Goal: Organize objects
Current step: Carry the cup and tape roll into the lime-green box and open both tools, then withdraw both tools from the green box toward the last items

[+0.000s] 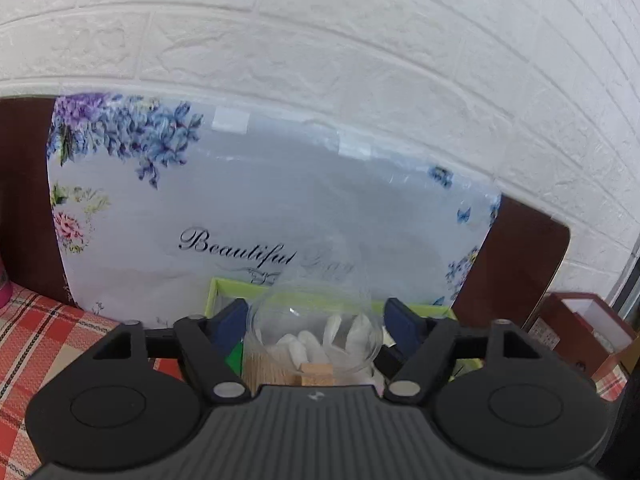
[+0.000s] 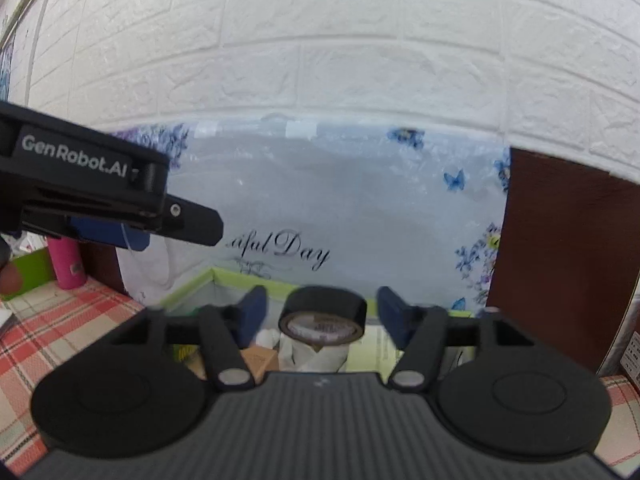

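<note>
A clear plastic cup (image 1: 318, 336) sits between the blue pads of my left gripper (image 1: 316, 320), just above a lime-green box (image 1: 224, 284). The jaws stand wide and the pads (image 1: 236, 320) do not visibly press on the cup. White pieces and a wooden block (image 1: 316, 374) show through and below it. In the right wrist view a black tape roll (image 2: 323, 314) hangs between the fingers of my right gripper (image 2: 322, 312), with a clear gap on each side. It is over the same green box (image 2: 240, 278), which holds a white roll (image 2: 316, 354) and a small brown carton (image 2: 258, 360).
A floral board reading "Beautiful Day" (image 1: 256, 208) leans on the white brick wall behind the box. The left tool's black casing (image 2: 80, 172) reaches in from the upper left. A pink bottle (image 2: 68, 264), a dark brown panel (image 2: 560, 260), a red box (image 1: 576, 328) and a plaid cloth (image 1: 40, 340) surround it.
</note>
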A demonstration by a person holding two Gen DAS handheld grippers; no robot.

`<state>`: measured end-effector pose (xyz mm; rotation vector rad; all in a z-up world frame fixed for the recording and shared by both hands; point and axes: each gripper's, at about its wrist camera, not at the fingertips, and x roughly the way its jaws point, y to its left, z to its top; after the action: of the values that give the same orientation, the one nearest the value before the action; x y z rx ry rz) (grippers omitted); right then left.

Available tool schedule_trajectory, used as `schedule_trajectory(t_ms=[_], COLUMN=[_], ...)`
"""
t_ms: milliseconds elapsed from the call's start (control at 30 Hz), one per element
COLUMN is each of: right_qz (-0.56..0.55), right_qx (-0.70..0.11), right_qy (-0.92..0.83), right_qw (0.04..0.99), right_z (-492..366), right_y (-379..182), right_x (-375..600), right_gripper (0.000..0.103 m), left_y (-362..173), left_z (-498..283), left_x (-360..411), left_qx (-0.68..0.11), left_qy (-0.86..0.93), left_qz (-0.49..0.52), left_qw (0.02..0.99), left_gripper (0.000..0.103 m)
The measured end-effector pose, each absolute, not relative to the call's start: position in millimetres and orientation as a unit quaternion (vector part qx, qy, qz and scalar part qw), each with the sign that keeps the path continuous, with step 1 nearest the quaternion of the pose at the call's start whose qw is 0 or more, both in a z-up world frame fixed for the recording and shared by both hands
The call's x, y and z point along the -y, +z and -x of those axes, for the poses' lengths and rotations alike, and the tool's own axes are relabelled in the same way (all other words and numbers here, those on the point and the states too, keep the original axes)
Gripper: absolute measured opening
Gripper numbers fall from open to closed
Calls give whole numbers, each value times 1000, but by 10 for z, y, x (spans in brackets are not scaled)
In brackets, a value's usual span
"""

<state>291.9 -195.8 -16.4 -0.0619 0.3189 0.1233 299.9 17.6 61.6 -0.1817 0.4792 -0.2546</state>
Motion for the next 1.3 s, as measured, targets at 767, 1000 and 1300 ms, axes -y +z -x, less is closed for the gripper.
schedule_trajectory(t_ms=[767, 1000, 1300], right_qz=[5, -28, -46], right_qx=[-130, -139, -178], right_qy=[47, 40, 34], right_qw=[990, 989, 982], right_z=[-2083, -1607, -1182], right_y=[-108, -85, -301], right_x=[2030, 2045, 2048], right_gripper=[103, 103, 103], left_y=[580, 592, 391], left_z=[-2232, -1751, -1411], left_x=[-302, -223, -229], left_qx=[-261, -263, -286], left_qy=[-60, -44, -36], left_qz=[61, 35, 44], left_qw=[962, 963, 956], left_gripper=[86, 86, 86])
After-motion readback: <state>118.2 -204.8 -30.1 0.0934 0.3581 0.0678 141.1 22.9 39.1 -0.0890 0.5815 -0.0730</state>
